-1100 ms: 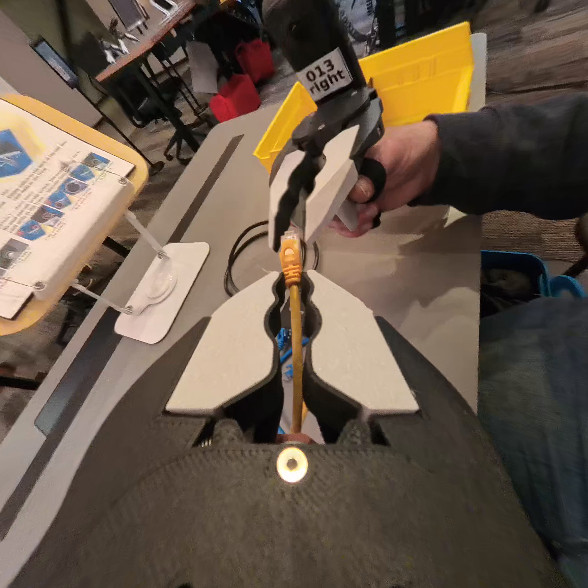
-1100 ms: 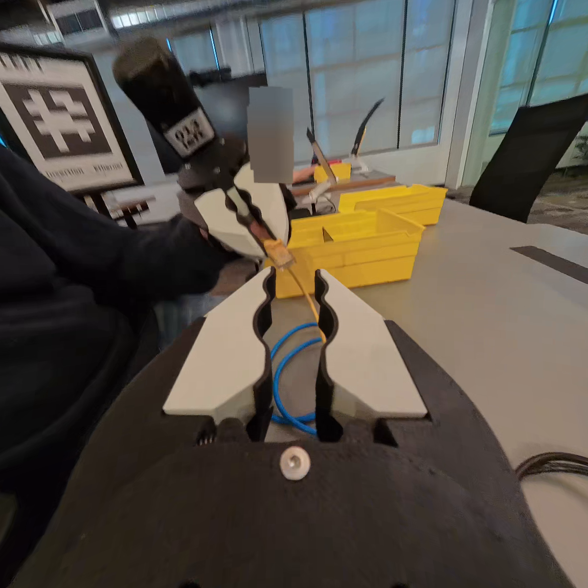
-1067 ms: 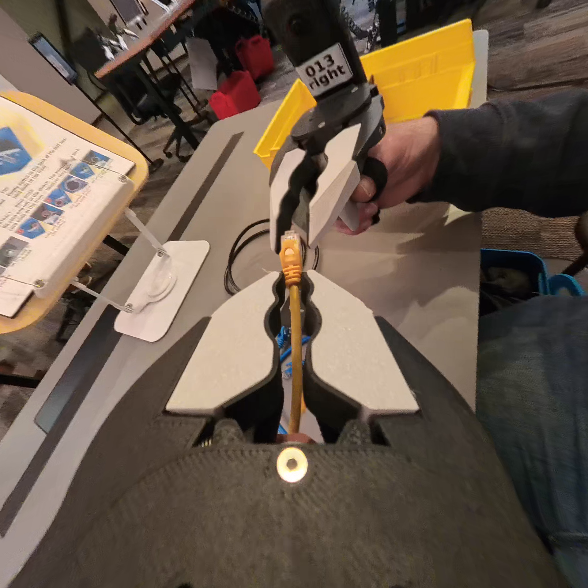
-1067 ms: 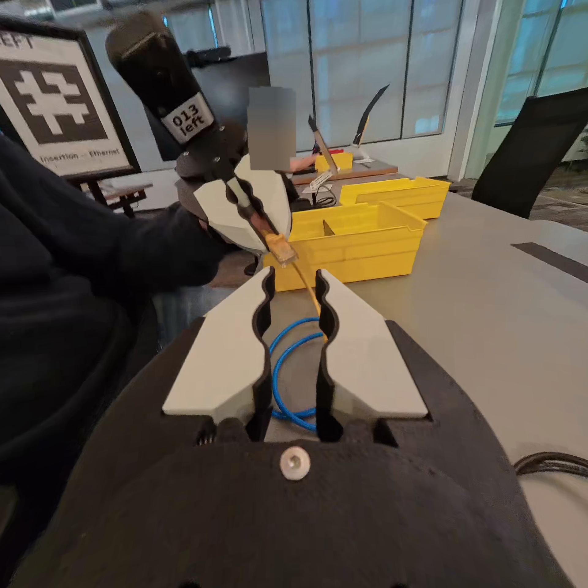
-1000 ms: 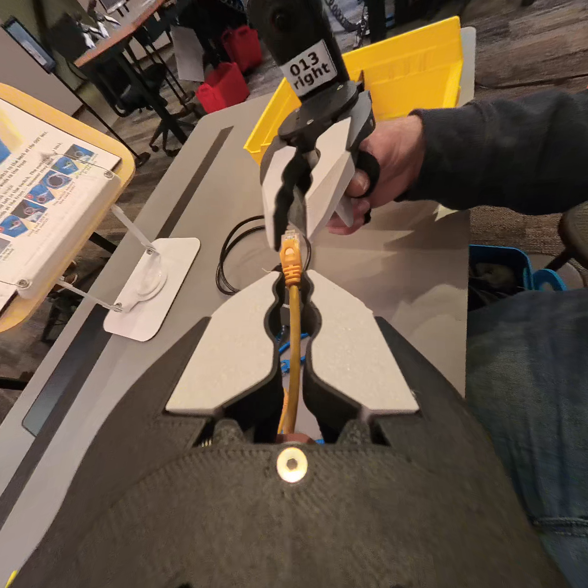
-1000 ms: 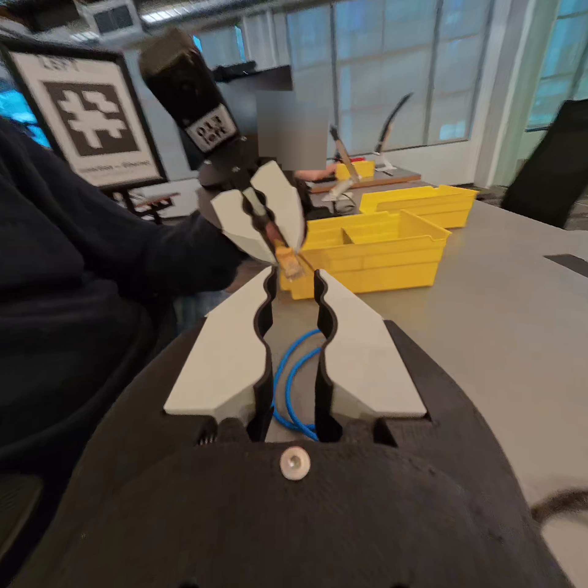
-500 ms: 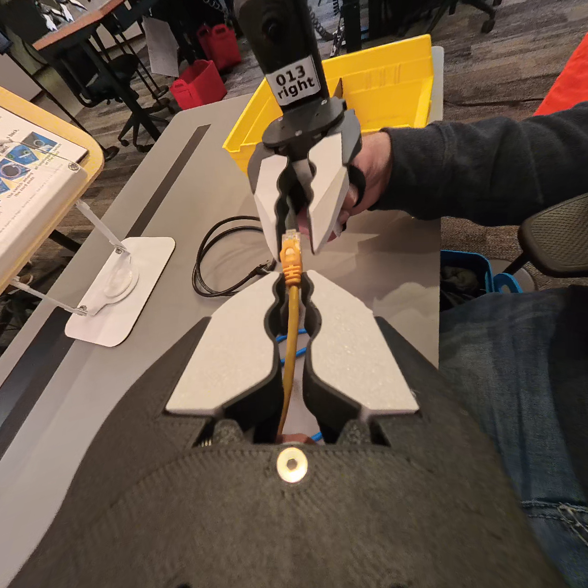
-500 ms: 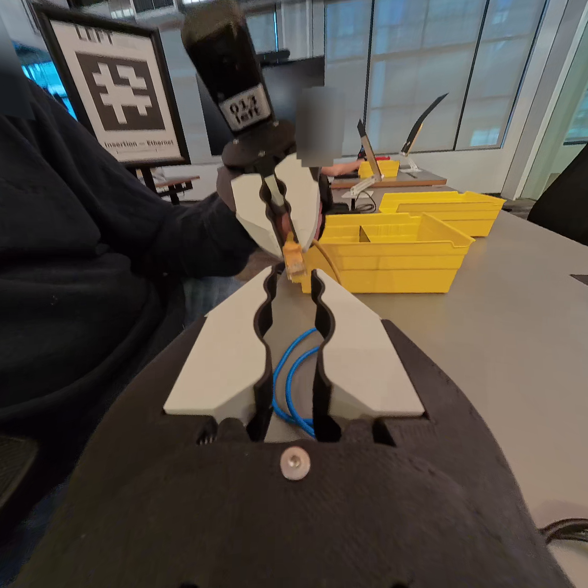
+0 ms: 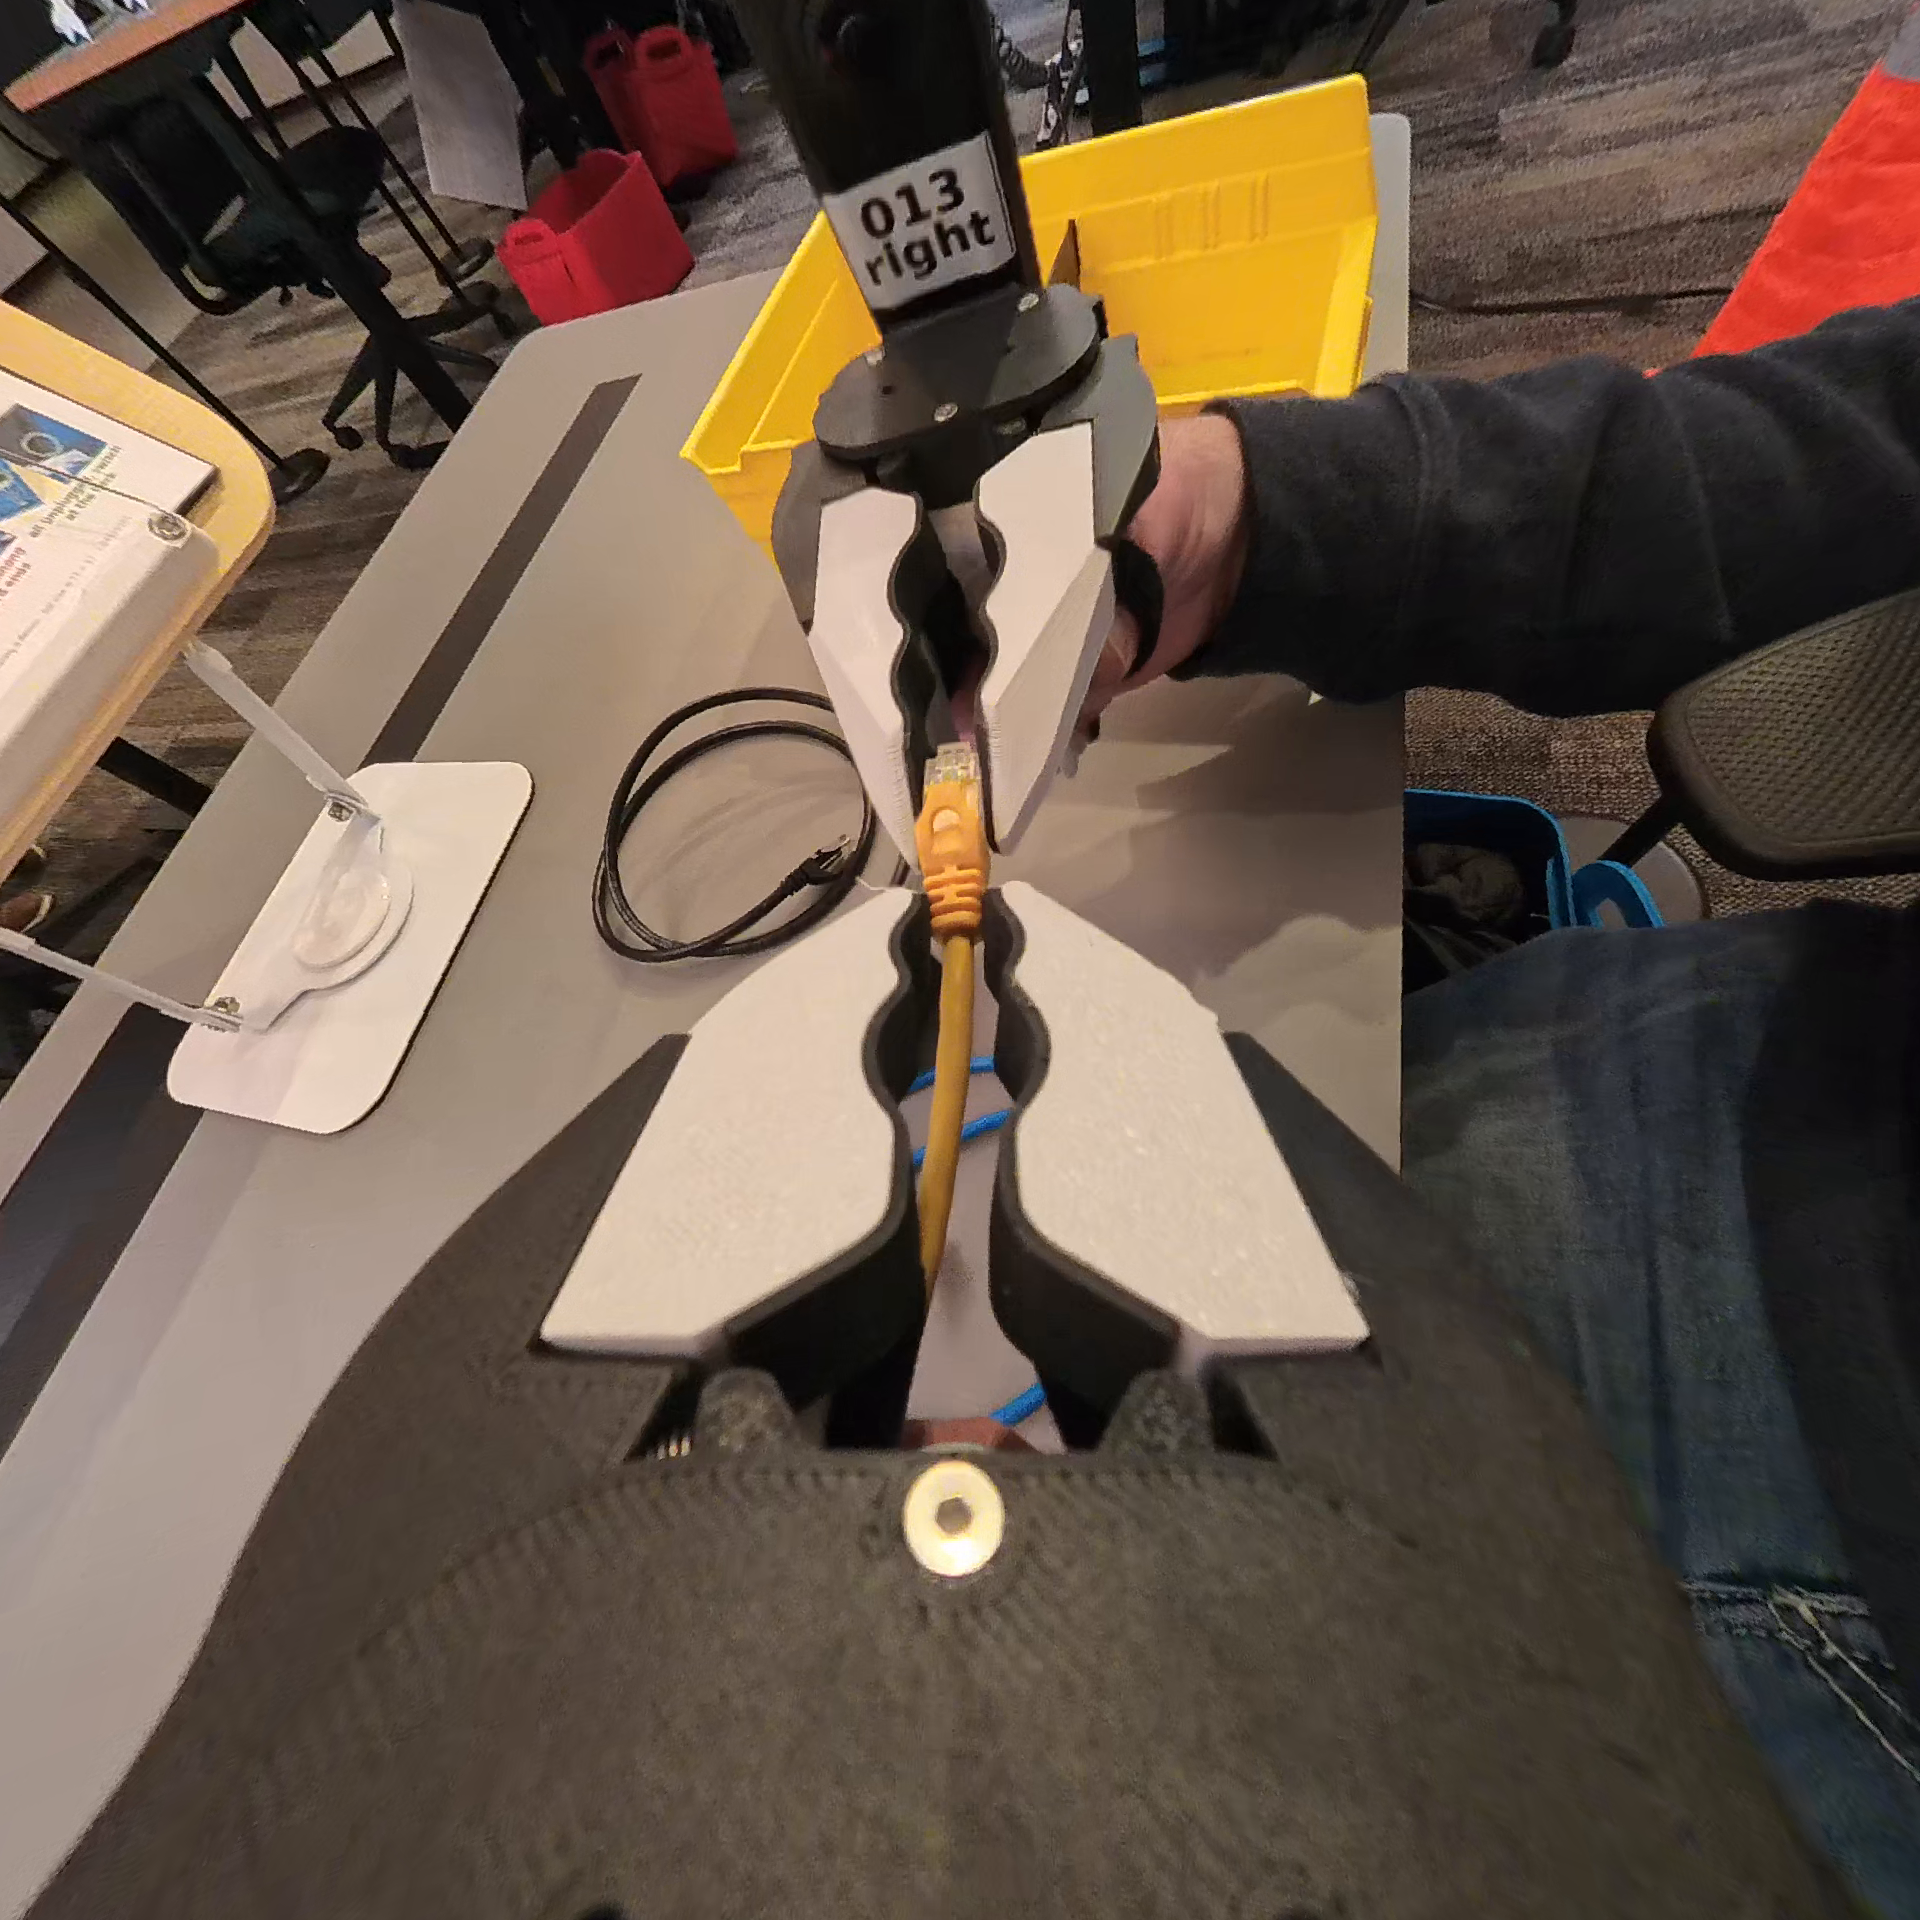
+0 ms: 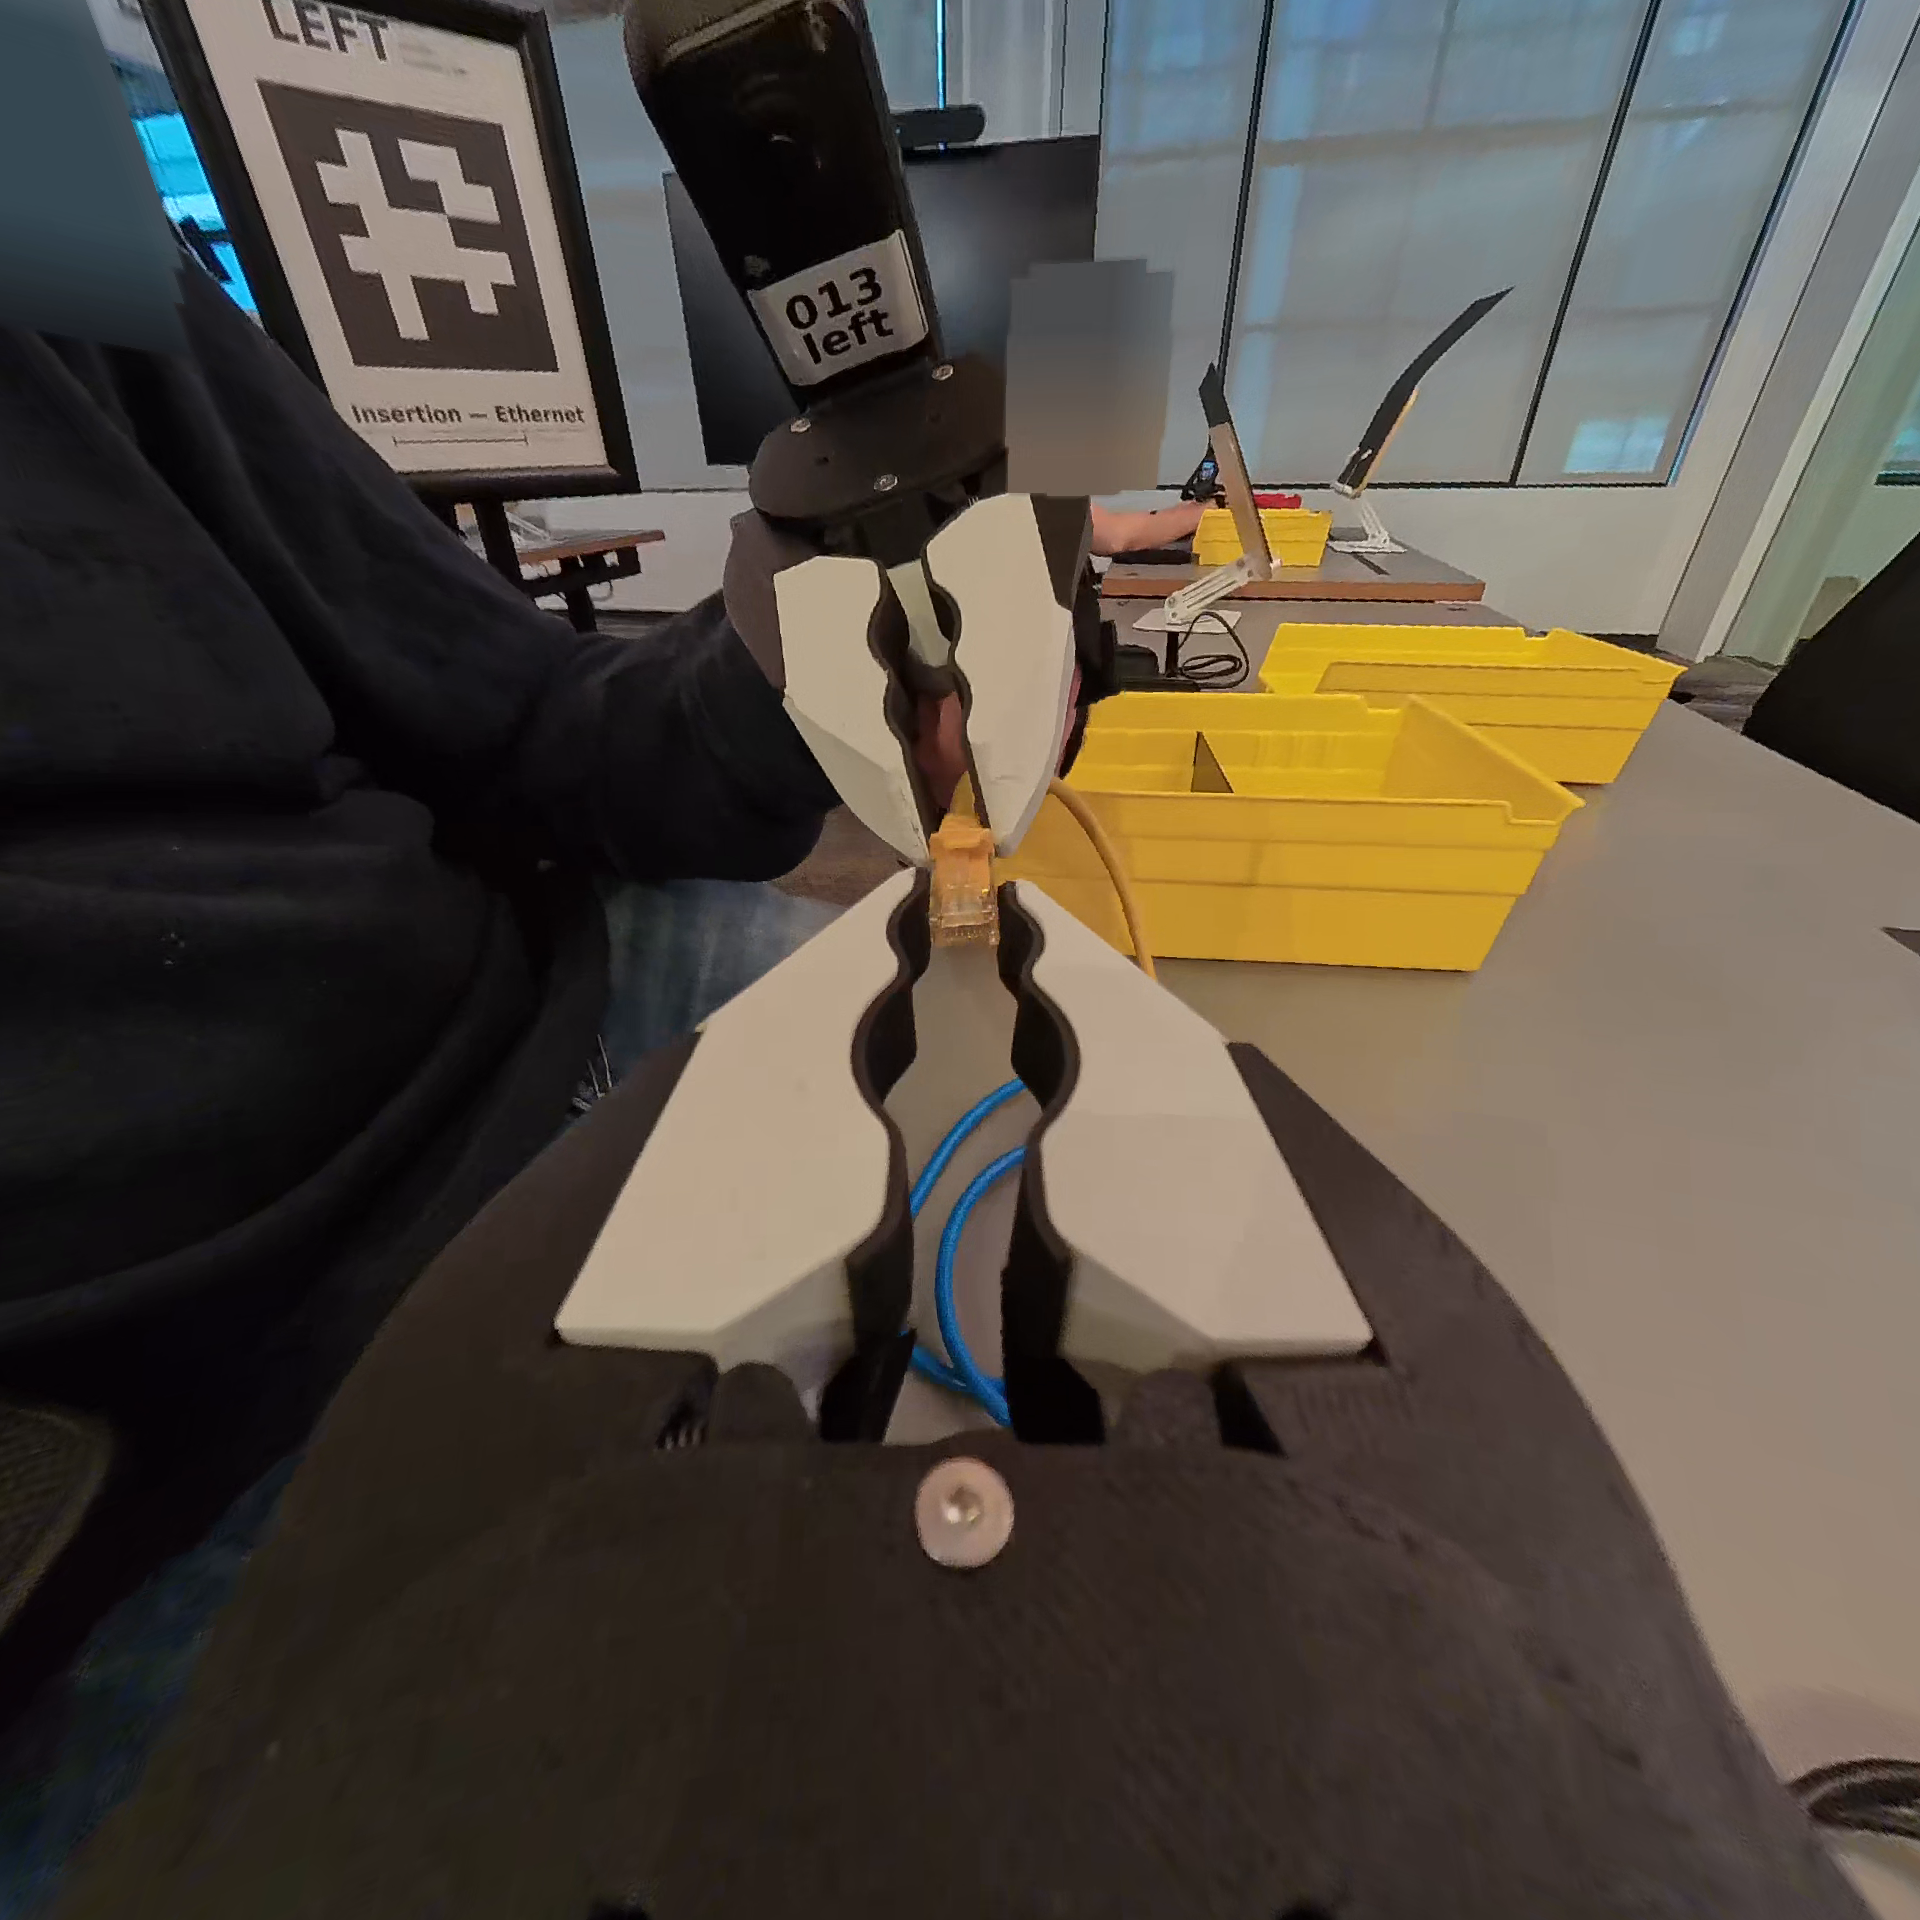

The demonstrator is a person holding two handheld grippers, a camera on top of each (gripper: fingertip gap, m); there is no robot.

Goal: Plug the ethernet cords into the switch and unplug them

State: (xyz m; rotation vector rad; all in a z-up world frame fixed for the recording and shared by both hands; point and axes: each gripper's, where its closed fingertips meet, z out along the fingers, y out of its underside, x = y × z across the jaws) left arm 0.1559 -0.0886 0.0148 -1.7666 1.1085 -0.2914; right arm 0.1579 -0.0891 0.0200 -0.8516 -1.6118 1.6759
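Observation:
My left gripper [image 9: 956, 896] is shut on an orange ethernet cord [image 9: 951, 1049], just behind its plug [image 9: 951, 821]. The cord runs back between the fingers. My right gripper [image 10: 963, 885] is open and points straight at the left one, tip to tip. The orange plug [image 10: 962, 894] sits between its fingertips. I cannot tell whether they touch it. In the left wrist view the right gripper [image 9: 945, 816] comes from above, held by a hand. The left gripper [image 10: 956, 836] shows in the right wrist view. A blue cord [image 10: 961, 1195] lies on the grey table [image 10: 1558, 1143] below. No switch is in view.
A coiled black cable [image 9: 717, 831] lies on the table [image 9: 1226, 831] left of the grippers. A yellow bin [image 9: 1216, 260] stands at the far end; it shows in the right wrist view [image 10: 1299, 852] too. A white sign-stand base [image 9: 343, 935] sits at the left. The person's legs are at the right. My two grippers' fingertips are within a few centimetres of each other.
Both grippers have swung to face each other squarely and drawn closer. The orange plug, which was short of the right gripper's tips, now sits between them.

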